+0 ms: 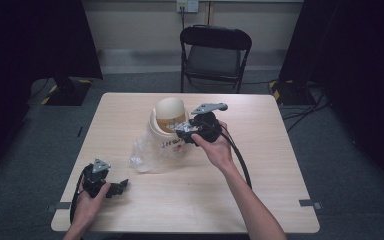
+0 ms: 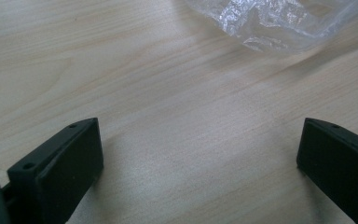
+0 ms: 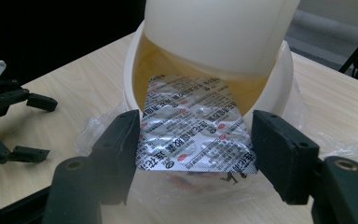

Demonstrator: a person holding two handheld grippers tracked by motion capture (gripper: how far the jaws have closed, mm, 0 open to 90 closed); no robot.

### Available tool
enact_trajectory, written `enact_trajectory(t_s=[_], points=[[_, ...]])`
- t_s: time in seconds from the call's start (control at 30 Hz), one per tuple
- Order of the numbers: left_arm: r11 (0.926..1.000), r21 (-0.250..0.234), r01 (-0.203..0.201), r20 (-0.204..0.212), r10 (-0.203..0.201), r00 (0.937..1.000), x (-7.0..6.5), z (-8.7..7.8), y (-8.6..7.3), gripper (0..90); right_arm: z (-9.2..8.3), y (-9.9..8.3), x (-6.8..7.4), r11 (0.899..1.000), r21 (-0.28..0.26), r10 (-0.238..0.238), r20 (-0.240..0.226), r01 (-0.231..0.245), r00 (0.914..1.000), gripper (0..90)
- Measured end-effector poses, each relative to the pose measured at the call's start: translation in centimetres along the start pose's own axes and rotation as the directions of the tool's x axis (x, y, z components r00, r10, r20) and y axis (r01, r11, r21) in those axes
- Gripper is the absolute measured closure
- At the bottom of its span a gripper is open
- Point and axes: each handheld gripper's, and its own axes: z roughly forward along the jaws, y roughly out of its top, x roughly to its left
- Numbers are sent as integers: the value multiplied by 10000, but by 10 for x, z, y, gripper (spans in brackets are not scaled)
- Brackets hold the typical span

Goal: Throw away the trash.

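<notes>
Silver foil blister pack (image 3: 193, 126), flat, rectangular.

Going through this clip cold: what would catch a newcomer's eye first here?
First, the silver blister pack clamped between the right gripper jaws, poised at the mouth of the cream swing-lid bin in the middle of the table. Next, the crumpled clear plastic bag spread around the bin's base on its near left side. The left gripper rests at the table's near left corner with jaws wide and nothing between them.
</notes>
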Motion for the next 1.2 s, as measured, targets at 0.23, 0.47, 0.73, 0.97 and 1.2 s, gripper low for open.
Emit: enact_trajectory(t_s=[0.23, 0.47, 0.73, 0.97, 1.2], points=[[10000, 6, -8, -1, 8, 10000, 0, 0, 0, 0, 9, 7, -1, 9999, 35, 157, 49, -157, 9999, 374], [10000, 5, -8, 0, 8, 10000, 0, 0, 0, 0, 15, 17, 4, 9999, 95, -104, 272, 102, 9996, 526], [10000, 6, -6, 0, 6, 10000, 0, 0, 0, 0, 24, 15, 4, 9998, 143, 101, 223, -104, 9997, 479], [10000, 4, -4, 1, 4, 10000, 0, 0, 0, 0, 20, 14, 1, 9996, 46, 292, 226, -293, 9993, 371], [10000, 1, -4, -2, 4, 10000, 0, 0, 0, 0, 15, 13, -2, 9989, 4, 468, 380, -468, 9982, 296]])
